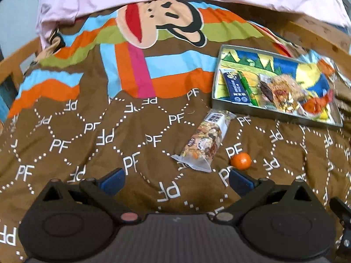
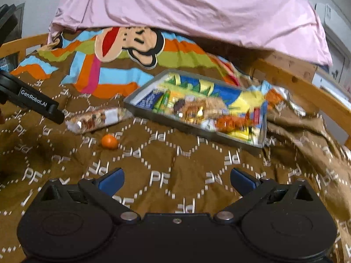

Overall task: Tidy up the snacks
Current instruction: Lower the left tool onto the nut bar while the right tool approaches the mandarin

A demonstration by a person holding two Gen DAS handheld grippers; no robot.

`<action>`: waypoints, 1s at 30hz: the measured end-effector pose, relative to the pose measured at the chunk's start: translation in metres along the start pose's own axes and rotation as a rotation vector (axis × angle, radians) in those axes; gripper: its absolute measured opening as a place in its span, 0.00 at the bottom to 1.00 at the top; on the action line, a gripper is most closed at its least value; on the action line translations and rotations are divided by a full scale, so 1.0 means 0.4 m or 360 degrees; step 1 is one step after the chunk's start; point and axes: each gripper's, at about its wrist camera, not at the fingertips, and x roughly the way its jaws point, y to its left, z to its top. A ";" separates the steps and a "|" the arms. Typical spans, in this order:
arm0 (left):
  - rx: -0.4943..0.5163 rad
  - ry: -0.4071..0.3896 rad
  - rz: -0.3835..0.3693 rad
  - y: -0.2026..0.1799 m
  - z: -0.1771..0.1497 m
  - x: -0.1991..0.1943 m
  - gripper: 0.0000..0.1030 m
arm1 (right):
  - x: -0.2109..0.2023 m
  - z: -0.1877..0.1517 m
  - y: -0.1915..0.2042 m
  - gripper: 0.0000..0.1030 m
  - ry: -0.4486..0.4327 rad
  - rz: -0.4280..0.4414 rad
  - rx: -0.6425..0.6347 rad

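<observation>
Ahead of the left gripper (image 1: 176, 180), between its two blue fingers (image 1: 113, 180) and a little beyond them, a nut bar (image 1: 203, 139) lies flat on the bed cover (image 1: 87, 135). Its wrapper is clear, showing mixed brown, tan and orange bits, with a white barcode panel at the far end and round labels near the middle. Just ahead of the right fingertip sits a small orange ball (image 1: 240, 160), glossy and round, apart from the bar. Farther ahead and to the right lies a shallow grey tray (image 1: 274, 112) with a bright blue, yellow and green picture on its floor; a dark blue stick pack, a green pack and several blurred gold and orange wrappers lie inside it. The left fingers are spread wide and hold nothing.

In the right wrist view, the right gripper (image 2: 176, 178) hangs over the brown cover (image 2: 175, 157) with its blue fingers (image 2: 243, 179) wide apart and empty. The tray (image 2: 140, 99) is ahead, mostly right of the fingers, its contents smeared by motion. The bar (image 2: 96, 118) and the ball (image 2: 109, 141) lie ahead and left of the left fingertip, the ball nearer. Part of the left gripper's black body (image 2: 33, 103) shows at the far left, close to the bar. A pink sheet (image 2: 186, 6) hangs over the far end of the bed.
</observation>
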 end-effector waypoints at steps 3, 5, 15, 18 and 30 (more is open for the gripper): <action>-0.0059 -0.0032 -0.0014 0.018 0.008 0.019 1.00 | 0.024 0.011 0.013 0.99 -0.0086 -0.0009 -0.0007; -0.0083 -0.0094 -0.0033 0.020 0.020 0.034 1.00 | 0.050 0.017 0.023 0.99 -0.0112 0.0030 0.0003; -0.0012 -0.0100 -0.0072 0.007 0.053 0.182 1.00 | 0.165 0.034 0.109 0.99 -0.0132 0.0131 -0.0130; -0.0033 -0.0124 -0.0066 0.016 0.048 0.195 1.00 | 0.185 0.043 0.120 0.99 -0.0135 0.0145 -0.0127; -0.0019 -0.0194 -0.0148 0.025 0.045 0.221 1.00 | 0.273 0.075 0.142 0.98 -0.0107 0.0241 -0.0021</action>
